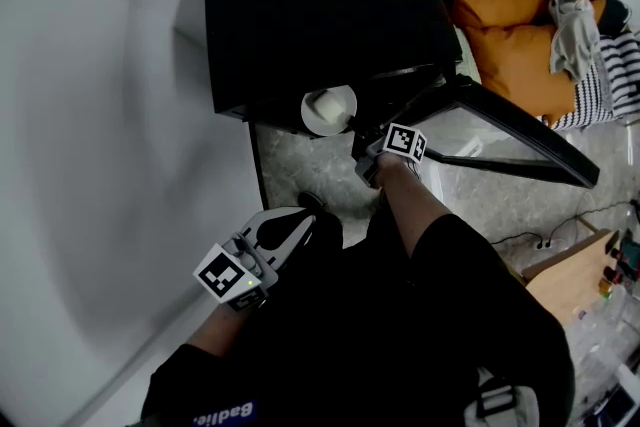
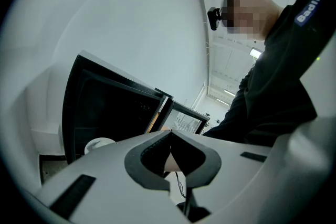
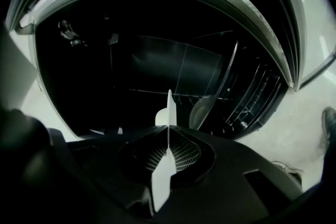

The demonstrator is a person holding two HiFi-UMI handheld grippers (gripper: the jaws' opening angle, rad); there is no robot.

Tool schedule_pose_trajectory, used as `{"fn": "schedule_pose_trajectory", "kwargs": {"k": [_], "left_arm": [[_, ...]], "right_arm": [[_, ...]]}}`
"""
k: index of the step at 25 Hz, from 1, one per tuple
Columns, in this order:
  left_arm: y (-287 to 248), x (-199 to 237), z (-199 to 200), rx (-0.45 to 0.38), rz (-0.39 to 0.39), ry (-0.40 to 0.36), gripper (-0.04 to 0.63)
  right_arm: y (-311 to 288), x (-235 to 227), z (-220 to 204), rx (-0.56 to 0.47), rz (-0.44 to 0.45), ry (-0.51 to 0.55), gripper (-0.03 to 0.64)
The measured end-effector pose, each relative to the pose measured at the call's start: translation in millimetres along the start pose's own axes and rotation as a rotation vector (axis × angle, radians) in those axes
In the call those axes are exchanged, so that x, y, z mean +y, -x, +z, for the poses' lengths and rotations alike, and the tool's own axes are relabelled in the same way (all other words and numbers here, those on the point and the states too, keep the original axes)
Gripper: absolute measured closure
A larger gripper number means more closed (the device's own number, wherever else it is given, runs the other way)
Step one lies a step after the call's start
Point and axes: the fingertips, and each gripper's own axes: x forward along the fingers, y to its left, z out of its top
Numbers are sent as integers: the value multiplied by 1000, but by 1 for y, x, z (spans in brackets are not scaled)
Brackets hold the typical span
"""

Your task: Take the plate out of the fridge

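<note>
A white plate (image 1: 328,110) sits at the front opening of the black mini fridge (image 1: 310,5), just outside its dark inside. My right gripper (image 1: 356,133) is shut on the plate's rim. In the right gripper view the plate (image 3: 168,107) shows edge-on as a thin white sliver pinched between the jaws of that gripper (image 3: 168,136), with the fridge's shelves (image 3: 252,97) behind. My left gripper (image 1: 312,210) hangs lower and nearer to me, shut on nothing. From the left gripper (image 2: 170,136) I see the plate (image 2: 98,143) and the fridge (image 2: 105,107) to the left.
The fridge's glass door (image 1: 510,135) stands open to the right. A white wall (image 1: 90,115) runs along the left. Orange cushions (image 1: 520,35) lie at the back right, a cardboard box (image 1: 570,280) at the lower right, and a cable (image 1: 520,240) on the floor.
</note>
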Motion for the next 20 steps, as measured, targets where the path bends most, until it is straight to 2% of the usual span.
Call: {"fn": "schedule_pose_trajectory", "kwargs": {"k": [10, 20], "left_arm": [[2, 1, 7, -27, 22, -9, 588], [-1, -1, 21, -78, 31, 6, 588]], "right_arm": [[29, 26, -13, 18, 76, -31, 600], [78, 84, -28, 45, 130, -20, 600]]}}
